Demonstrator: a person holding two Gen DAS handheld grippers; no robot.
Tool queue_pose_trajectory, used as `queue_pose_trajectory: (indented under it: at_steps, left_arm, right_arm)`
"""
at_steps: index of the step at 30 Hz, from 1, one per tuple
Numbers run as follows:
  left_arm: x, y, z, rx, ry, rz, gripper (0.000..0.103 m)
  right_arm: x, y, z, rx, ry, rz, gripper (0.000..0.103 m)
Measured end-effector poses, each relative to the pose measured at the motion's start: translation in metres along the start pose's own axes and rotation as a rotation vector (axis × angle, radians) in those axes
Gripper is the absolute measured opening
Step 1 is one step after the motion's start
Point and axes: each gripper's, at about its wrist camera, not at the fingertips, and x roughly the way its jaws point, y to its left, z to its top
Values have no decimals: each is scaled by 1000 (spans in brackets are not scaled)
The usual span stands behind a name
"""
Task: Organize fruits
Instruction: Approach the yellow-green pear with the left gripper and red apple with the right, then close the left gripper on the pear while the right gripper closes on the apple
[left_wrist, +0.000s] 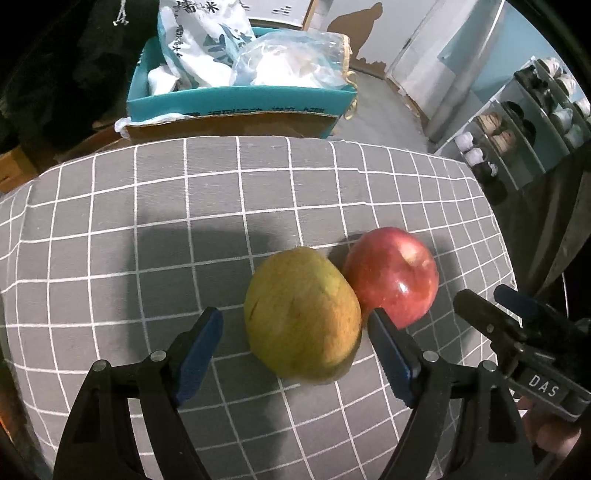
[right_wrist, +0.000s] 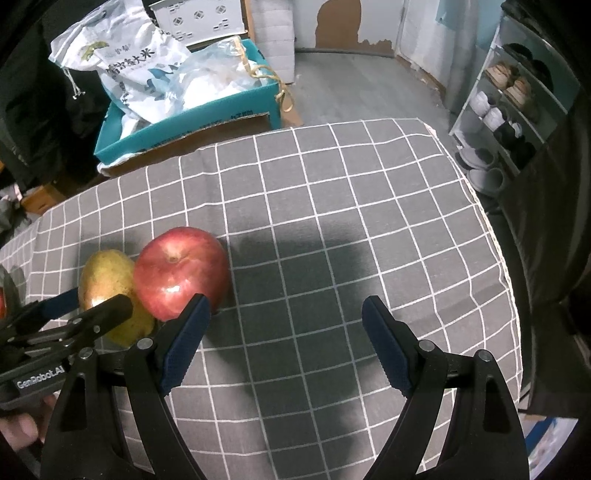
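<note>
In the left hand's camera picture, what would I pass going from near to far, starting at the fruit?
Yellow-green pear → red apple → bare stretch of checked tablecloth → teal cardboard box → the bags standing in it.

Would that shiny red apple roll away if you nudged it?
Probably: the round red apple sits on flat checked cloth. The yellow-green pear touching it might block one side. Its glossy skin could slip.

My left gripper (left_wrist: 295, 325) and right gripper (right_wrist: 286, 314) look alike — black angular arms, silver round rivets at the joints, blue ribbed pads (left_wrist: 391, 354) lining each finger. White lettering marks the bodies — "DAS" on one, "GenRobot.AI" on the other.
</note>
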Motion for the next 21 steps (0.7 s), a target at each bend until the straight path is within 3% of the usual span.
queue_pose_trajectory:
  at_steps: [5, 7, 12, 21]
  left_arm:
    - [5, 1, 0, -2, -10, -32, 81]
    - [4, 1, 1, 7, -17, -45, 68]
    - [3, 0, 0, 27, -20, -40, 68]
    - [-14, 25, -5, 21, -45, 65, 68]
  right_arm:
    - [4, 0, 0, -1, 7, -2, 84]
    - [4, 1, 1, 0, 9, -1, 84]
    - [5, 3, 3, 5, 8, 8, 84]
    - [7, 26, 11, -11, -1, 64, 84]
